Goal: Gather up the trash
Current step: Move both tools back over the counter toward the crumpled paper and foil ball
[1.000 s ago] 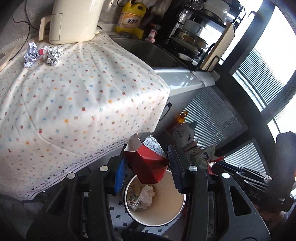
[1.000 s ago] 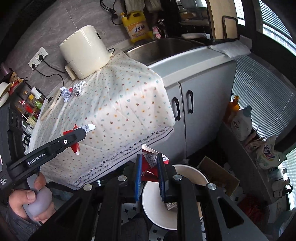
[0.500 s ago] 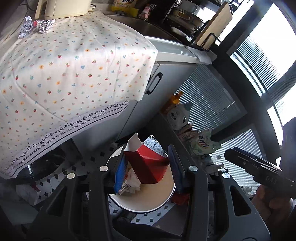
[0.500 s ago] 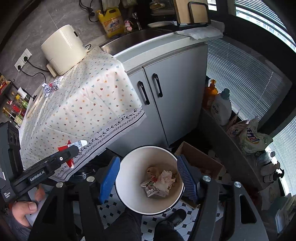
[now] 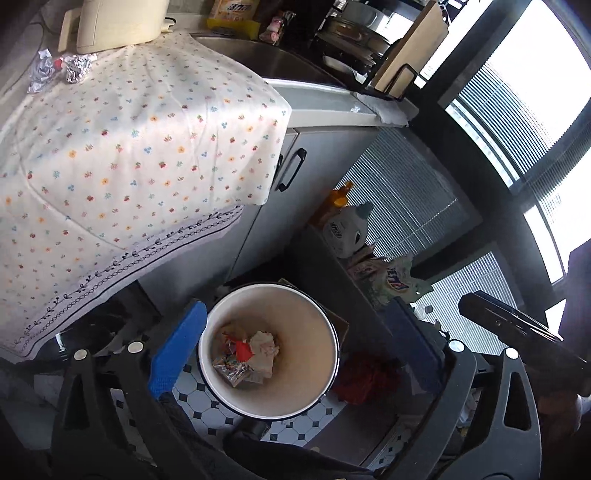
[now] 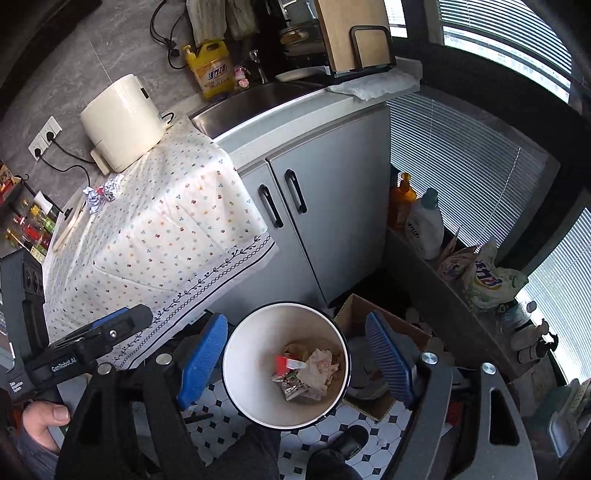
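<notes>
Both your left gripper (image 5: pixel 295 350) and right gripper (image 6: pixel 295 354) have just been opening, wide and empty, above the round white bin (image 5: pixel 328 332). Fetch the crumpled foil balls (image 5: pixel 77 66) on the floral tablecloth (image 5: pixel 129 147) next, squeezing gently.

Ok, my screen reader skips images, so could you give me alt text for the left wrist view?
The left gripper hangs open and empty over a white bin on the tiled floor, holding crumpled wrappers and a red scrap. Behind, two foil balls remain on the flowered tablecloth.

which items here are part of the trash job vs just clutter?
Job:
- white bin holding dropped trash
- foil wads on the tablecloth
- left gripper, right gripper, both open over the bin

Clutter:
- cream appliance
- yellow detergent jug
- cutting board
</notes>
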Tool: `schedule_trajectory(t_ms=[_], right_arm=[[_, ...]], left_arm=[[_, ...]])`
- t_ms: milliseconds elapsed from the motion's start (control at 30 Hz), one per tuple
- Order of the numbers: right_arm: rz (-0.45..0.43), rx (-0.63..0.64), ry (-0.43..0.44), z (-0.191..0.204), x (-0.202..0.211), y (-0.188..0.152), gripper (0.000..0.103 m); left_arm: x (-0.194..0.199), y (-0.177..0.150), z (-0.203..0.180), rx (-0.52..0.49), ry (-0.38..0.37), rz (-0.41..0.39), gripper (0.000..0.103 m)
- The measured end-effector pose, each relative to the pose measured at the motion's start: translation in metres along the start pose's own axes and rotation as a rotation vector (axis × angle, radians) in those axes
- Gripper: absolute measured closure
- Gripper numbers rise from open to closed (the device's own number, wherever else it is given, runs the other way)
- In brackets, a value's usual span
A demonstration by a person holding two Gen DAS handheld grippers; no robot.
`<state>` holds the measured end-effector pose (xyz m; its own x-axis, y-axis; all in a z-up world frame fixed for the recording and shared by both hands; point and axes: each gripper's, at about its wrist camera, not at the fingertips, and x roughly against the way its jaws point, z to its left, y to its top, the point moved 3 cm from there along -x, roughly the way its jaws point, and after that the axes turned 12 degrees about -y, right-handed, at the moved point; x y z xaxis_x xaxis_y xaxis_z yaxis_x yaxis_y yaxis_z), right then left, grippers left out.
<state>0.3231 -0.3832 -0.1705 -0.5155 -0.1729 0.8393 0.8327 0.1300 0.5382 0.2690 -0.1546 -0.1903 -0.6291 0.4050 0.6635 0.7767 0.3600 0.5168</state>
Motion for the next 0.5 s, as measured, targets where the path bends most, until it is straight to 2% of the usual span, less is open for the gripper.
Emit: schedule_trajectory(t_ms=[167, 233, 333, 500], right_arm=[[-0.035, 0.025, 0.059, 0.027, 0.004, 0.007, 0.008], [-0.049, 0.049, 0.078, 0.042, 0.005, 0.011, 0.008], [-0.054, 0.073, 0.119, 0.065, 0.006, 0.018, 0.008], [-0.073, 0.122, 0.165, 0.105, 0.009, 0.030, 0.008]], left_arm=[[0.038, 0.013, 0.016, 0.034, 0.058, -0.056, 0.006], [0.053, 0.018, 0.022, 0.047, 0.091, -0.073, 0.006], [0.085, 0.026, 0.029, 0.055, 0.135, -0.142, 0.006], [0.127, 0.034, 0.045, 0.089, 0.175, -0.231, 0.006]])
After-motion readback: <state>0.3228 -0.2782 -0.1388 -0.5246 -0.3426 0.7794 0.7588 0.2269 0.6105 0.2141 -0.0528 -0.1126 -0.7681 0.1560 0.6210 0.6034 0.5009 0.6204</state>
